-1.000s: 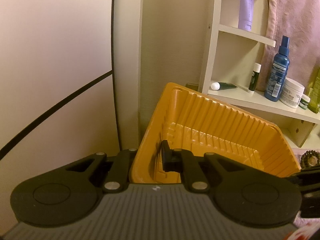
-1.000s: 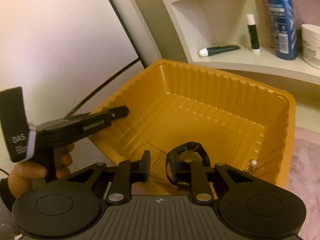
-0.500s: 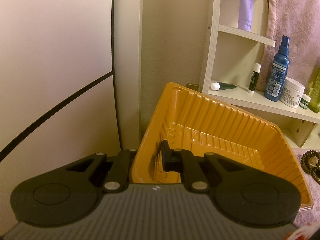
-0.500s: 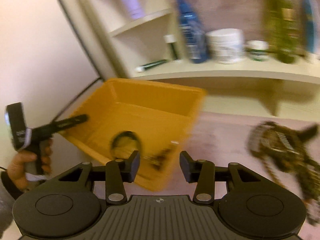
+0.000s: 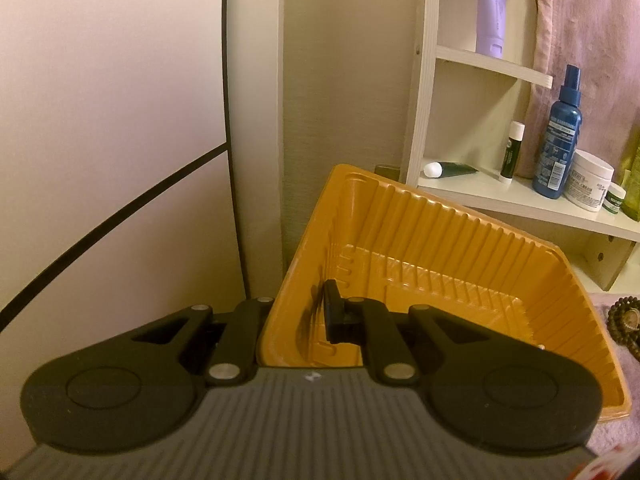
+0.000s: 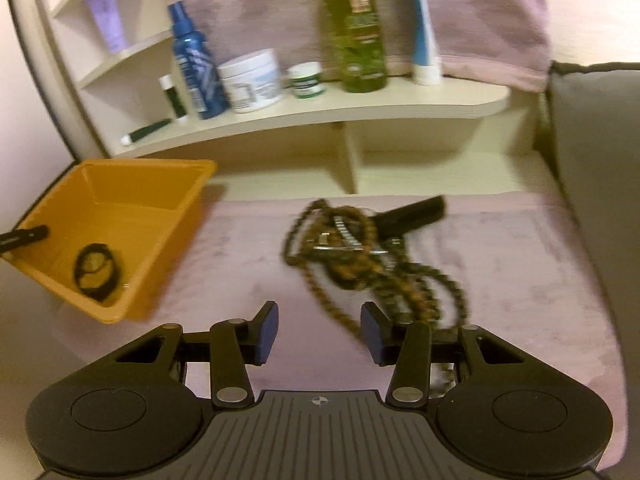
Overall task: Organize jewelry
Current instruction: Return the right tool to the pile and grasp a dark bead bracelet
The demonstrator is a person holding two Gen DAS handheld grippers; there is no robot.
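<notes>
Lying just beyond open right hand-held gripper [image 6: 319, 332], tangled bead necklaces [image 6: 360, 252]

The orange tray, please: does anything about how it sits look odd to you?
Yes. The orange tray is tipped up rather than flat, because the left gripper clamps its wall. The black watch inside lies toward its low corner.

Both wrist views sharing tray [image 5: 420, 216]

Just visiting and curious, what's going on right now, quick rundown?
Left tongs clamped on the orange tray's wall. Right tongs open, empty, facing the bead tangle. Black watch lies in the tray. Nothing in the way.
</notes>
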